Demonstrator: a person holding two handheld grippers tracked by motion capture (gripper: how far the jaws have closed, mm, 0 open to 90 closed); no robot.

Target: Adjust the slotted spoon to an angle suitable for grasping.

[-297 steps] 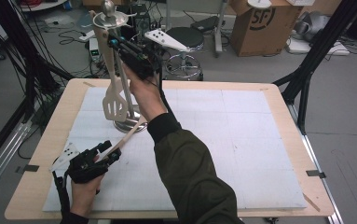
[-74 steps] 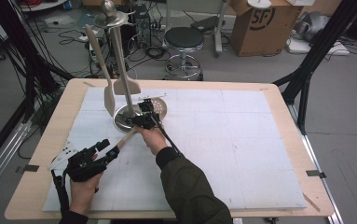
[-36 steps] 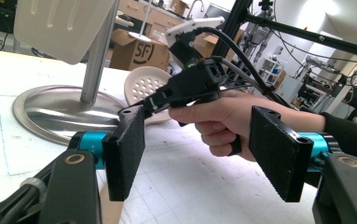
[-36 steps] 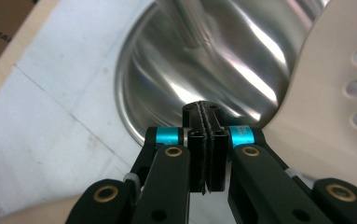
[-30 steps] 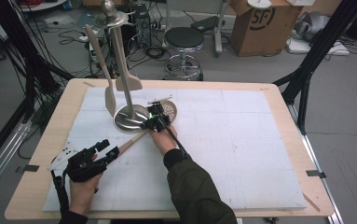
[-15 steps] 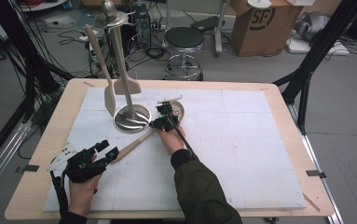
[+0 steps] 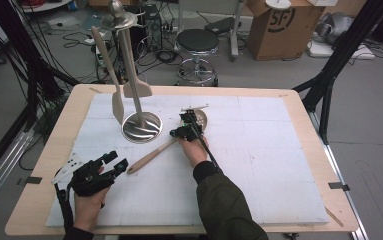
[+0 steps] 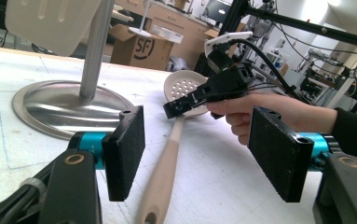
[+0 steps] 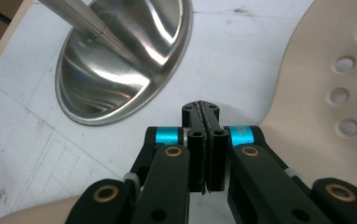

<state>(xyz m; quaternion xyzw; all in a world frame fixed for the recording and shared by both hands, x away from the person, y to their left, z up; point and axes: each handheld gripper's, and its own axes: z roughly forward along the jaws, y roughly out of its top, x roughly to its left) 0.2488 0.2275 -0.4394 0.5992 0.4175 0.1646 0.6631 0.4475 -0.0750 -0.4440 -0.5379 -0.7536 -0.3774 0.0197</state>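
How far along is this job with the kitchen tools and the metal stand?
Done, it seems: one slotted spoon lies flat on the table beside the stand. In hand: the right gripper sits over the spoon's neck, jaws shut on nothing, and the open left gripper waits by the handle end. Probably left: a spatula and a narrower turner hang from the stand.

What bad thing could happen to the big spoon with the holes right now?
1. The right gripper hovers over the slotted spoon with its jaws shut and nothing between them, so a sideways nudge could push the spoon across the table.
2. The spoon's bowl lies close to the stand's metal base; a push that way might knock it against the stand and shake the hanging spatulas.
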